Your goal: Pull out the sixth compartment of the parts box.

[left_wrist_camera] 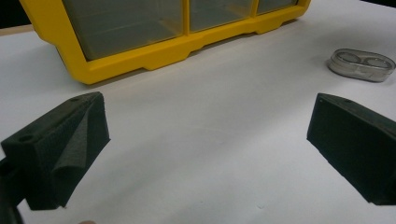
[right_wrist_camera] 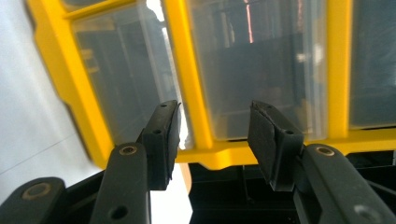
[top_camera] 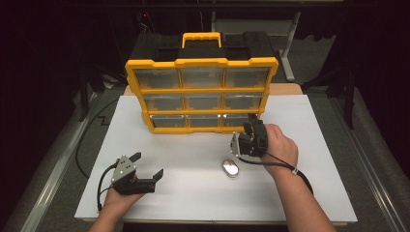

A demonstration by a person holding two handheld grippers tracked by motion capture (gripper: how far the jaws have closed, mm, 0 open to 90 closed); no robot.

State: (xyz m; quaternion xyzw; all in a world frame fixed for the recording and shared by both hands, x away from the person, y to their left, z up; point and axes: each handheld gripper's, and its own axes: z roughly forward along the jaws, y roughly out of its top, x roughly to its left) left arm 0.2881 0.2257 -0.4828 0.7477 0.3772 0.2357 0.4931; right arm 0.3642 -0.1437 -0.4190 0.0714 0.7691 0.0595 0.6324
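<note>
My right tool [top_camera: 252, 126], jaws half spread and pinching nothing, points at the bottom-right drawer [right_wrist_camera: 261, 70] of the yellow organizer [top_camera: 200, 92] standing across the table [top_camera: 193, 193], its yellow divider between them. My left tool [top_camera: 147, 166] rests spread wide, well apart.

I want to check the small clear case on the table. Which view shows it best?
The left gripper view: the small clear case lies close and sharp on the white table, its two round wells visible. The high view shows it as a small shiny oval near the right tool. The right gripper view faces the yellow organizer.
</note>
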